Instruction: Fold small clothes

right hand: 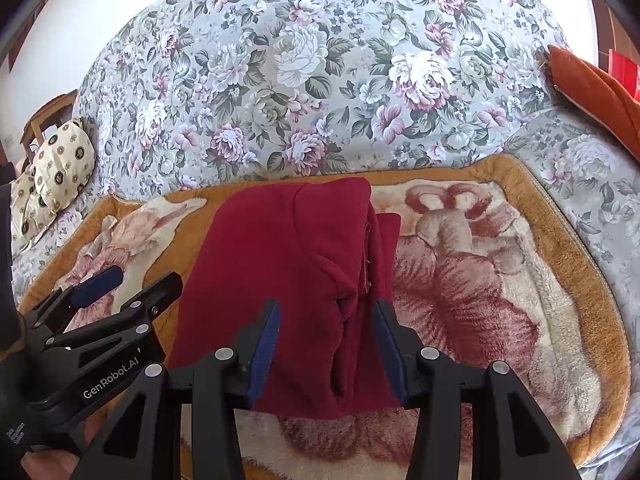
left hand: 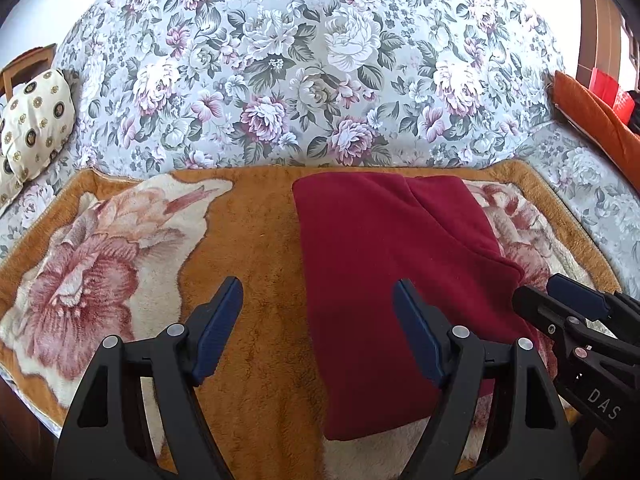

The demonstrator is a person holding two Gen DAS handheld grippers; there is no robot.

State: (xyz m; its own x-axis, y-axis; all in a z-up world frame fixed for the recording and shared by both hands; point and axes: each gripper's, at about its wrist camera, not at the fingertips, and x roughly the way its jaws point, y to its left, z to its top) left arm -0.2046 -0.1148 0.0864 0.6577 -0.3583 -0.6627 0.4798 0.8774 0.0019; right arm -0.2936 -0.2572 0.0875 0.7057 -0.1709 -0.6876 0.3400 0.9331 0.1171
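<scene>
A dark red fleece garment (left hand: 376, 276) lies folded into a long strip on an orange floral blanket (left hand: 256, 280). It also shows in the right wrist view (right hand: 296, 280), with a folded layer and seam on its right side. My left gripper (left hand: 318, 292) is open above the garment's left edge, empty. My right gripper (right hand: 326, 308) is open over the garment's near right part, empty. The right gripper (left hand: 560, 296) shows at the right of the left wrist view, and the left gripper (right hand: 132, 280) at the left of the right wrist view.
The blanket (right hand: 500, 280) covers a sofa seat with a floral backrest (left hand: 320, 60). A cream patterned cushion (left hand: 36, 120) lies at the left. An orange cushion (left hand: 600, 120) lies at the right.
</scene>
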